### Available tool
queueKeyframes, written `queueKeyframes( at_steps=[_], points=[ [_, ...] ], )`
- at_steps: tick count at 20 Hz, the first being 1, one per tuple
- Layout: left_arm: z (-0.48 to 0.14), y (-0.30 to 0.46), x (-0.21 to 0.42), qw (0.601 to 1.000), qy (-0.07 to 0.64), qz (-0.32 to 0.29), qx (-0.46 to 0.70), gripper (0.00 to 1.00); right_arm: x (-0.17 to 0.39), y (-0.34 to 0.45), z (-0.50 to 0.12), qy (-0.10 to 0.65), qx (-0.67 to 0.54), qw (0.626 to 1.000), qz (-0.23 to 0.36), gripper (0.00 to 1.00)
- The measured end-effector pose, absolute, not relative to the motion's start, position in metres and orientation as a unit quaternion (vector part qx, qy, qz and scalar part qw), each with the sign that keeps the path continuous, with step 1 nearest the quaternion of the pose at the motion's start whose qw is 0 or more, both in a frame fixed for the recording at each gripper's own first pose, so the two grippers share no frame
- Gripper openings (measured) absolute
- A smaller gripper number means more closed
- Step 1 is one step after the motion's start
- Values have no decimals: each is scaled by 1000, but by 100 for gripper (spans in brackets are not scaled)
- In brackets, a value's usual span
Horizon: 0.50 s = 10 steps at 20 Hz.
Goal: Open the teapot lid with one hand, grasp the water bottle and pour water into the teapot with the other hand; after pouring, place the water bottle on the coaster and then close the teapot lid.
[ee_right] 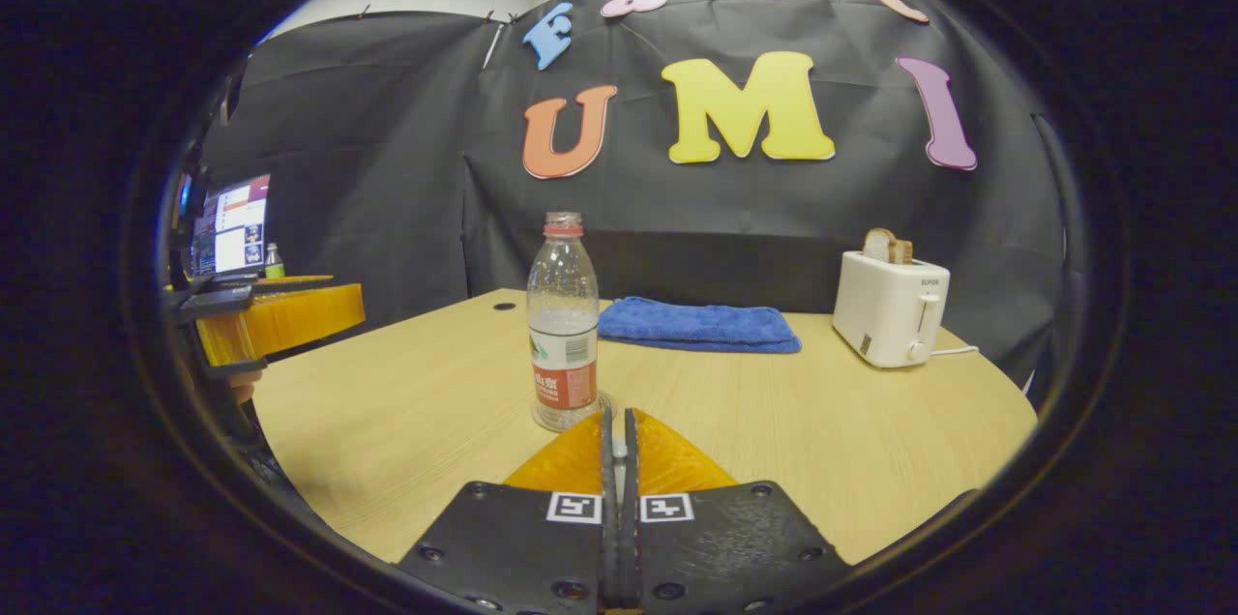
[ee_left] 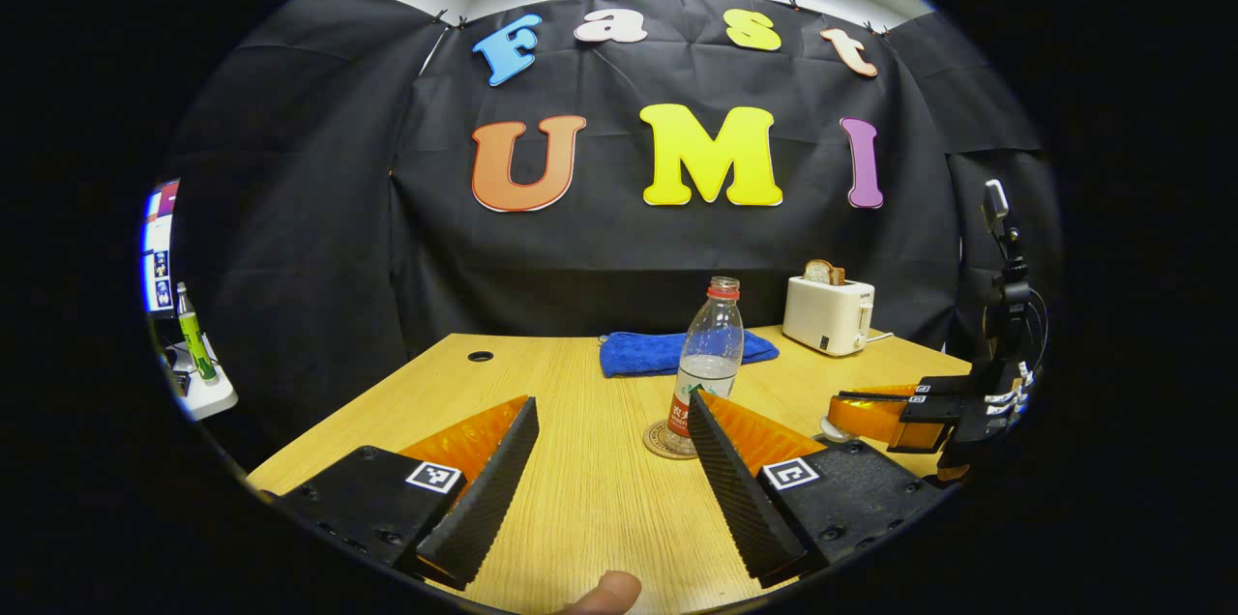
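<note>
Left gripper view shows the table [ee_left: 580,489] with the bottle [ee_left: 706,366] standing straight up on the coaster [ee_left: 660,442], just ahead and to the right of the left gripper [ee_left: 600,460], whose fingers are wide apart. The right gripper [ee_right: 617,460] has its fingers pressed together on nothing, with the bottle just ahead and a little left.

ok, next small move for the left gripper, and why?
Probably ease the left gripper forward around the bottle: its fingers are open, and the bottle stands upright on the coaster just ahead, ungripped. The right gripper is shut. Whether pouring is already done, I cannot tell.
</note>
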<state>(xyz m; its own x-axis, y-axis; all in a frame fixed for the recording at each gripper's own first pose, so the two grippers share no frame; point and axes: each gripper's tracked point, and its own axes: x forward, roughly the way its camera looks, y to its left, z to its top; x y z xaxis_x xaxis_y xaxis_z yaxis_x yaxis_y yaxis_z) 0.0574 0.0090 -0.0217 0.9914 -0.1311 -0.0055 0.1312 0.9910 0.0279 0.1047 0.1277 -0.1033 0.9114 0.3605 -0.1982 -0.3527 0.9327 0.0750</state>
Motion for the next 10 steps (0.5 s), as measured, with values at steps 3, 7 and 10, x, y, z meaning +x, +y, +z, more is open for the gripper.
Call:
queueKeyframes(
  at_steps=[3,7,10],
  points=[
    [-21,1,55,997,3,-83,6,96,106,131,-108,105,22,978,179,0],
    [-21,2,52,996,7,-85,10,97,106,137,-115,109,28,977,182,0],
    [-21,0,53,996,10,-91,4,97,107,137,-116,103,22,978,182,0]
  ],
)
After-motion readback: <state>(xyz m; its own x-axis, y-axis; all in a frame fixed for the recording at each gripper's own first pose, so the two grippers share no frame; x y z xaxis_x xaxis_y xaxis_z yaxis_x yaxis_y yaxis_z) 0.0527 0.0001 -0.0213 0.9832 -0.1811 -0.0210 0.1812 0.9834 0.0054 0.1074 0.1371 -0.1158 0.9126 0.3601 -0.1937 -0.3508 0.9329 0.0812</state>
